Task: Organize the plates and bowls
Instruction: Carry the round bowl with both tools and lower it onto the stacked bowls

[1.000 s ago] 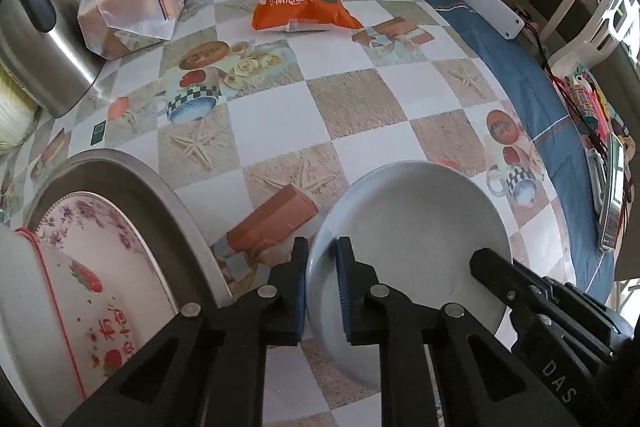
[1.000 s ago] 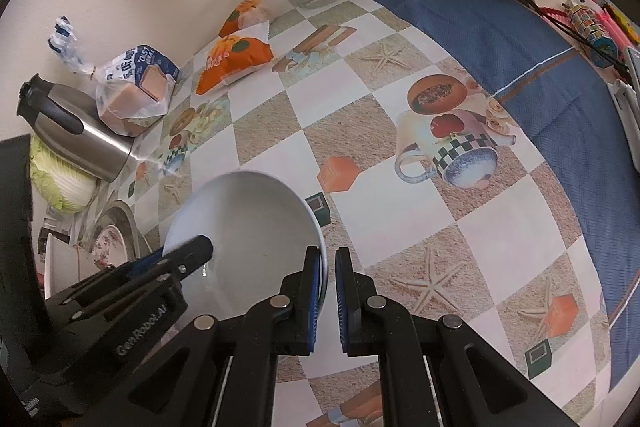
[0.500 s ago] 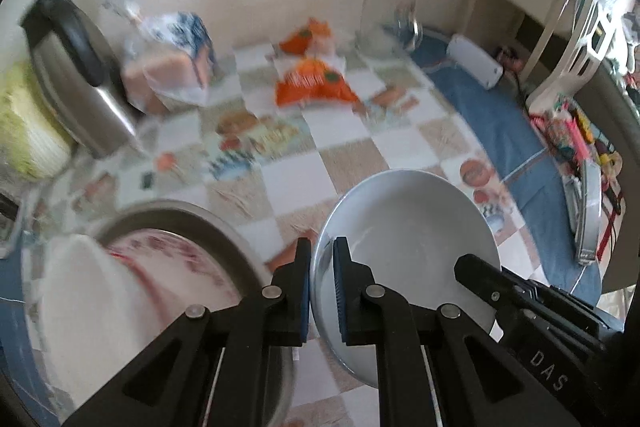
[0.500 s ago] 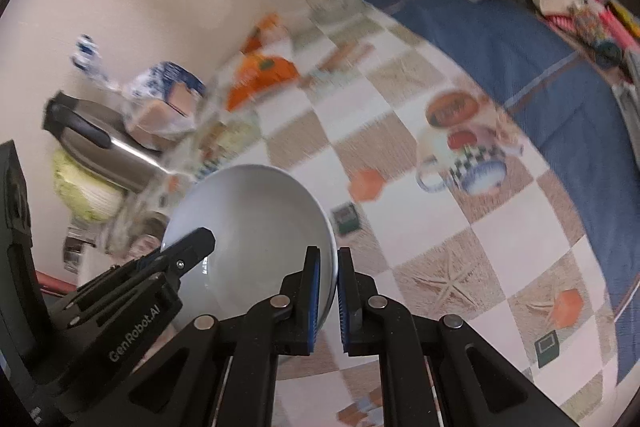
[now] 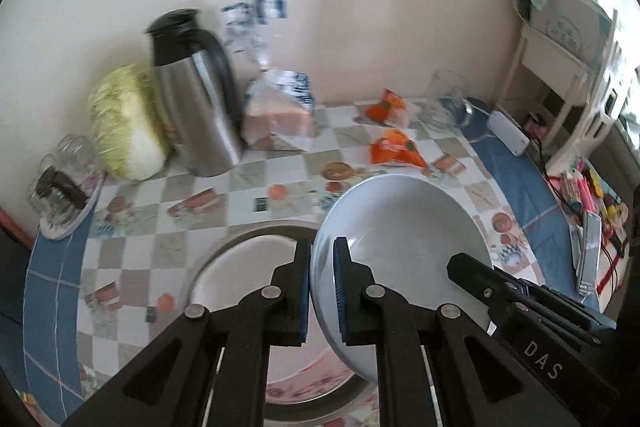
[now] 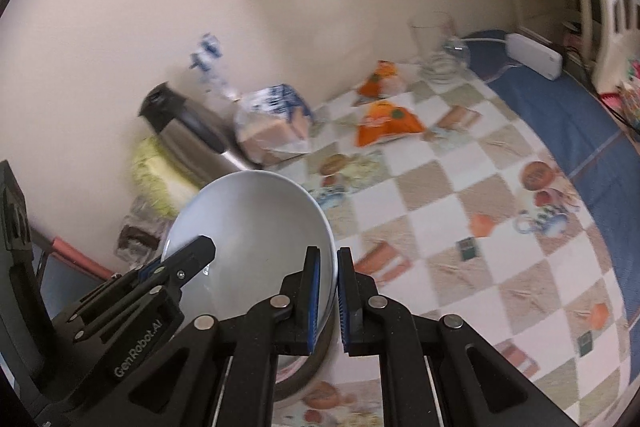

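A plain white bowl (image 5: 404, 227) is held in the air between both grippers, tilted. My left gripper (image 5: 322, 291) is shut on its left rim. My right gripper (image 6: 328, 301) is shut on its right rim; the bowl also shows in the right wrist view (image 6: 256, 223). Below the bowl sits a round metal basin (image 5: 248, 233) holding a white bowl (image 5: 244, 279) and a floral plate (image 5: 320, 383). The white bowl hangs over the basin's right part.
A steel thermos (image 5: 196, 99), a cabbage (image 5: 124, 123), a bread bag (image 5: 280, 111), two orange snack packs (image 5: 394, 151) and a glass mug (image 5: 444, 99) stand at the back of the checked tablecloth. Glass jars (image 5: 60, 183) are at the left.
Both grippers lifted the white bowl and carried it left, from the tablecloth to above the metal basin. The view has tilted up toward the wall.
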A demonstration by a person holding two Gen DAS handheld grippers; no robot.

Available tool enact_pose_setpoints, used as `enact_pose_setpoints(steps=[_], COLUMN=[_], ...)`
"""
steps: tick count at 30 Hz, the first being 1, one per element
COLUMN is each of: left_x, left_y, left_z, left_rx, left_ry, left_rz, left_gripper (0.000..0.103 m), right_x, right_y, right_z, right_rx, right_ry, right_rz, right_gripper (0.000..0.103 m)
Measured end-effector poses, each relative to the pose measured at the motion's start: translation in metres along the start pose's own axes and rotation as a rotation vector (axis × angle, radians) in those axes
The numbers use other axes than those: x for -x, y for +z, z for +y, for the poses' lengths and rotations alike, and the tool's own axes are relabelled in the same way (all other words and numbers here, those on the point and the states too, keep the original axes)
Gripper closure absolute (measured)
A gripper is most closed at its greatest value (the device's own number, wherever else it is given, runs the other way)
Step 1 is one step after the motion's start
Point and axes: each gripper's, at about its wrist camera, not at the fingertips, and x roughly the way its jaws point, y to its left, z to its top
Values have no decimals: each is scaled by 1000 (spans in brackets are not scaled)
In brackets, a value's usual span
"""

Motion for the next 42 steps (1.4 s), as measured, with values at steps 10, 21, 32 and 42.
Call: enact_pose_setpoints(steps=[10, 21, 32, 42], left_x=[-1, -33, -42, -36], left_y=[-17, -28, -32, -30], left_z=[64, 82, 91, 95], left_rx=[125, 179, 190, 197], left_ry=[1, -10, 19, 25], left_rz=[26, 108, 134, 121], left_gripper=[92, 92, 92, 91], right_x=[-25, -53, -59, -60], right_y=[-18, -28, -31, -32], right_z=[53, 70, 81, 81], right_rx=[94, 146, 198, 202], right_ry=[51, -21, -56, -51], right_rz=[45, 69, 63, 55], right_gripper=[94, 94, 91, 88])
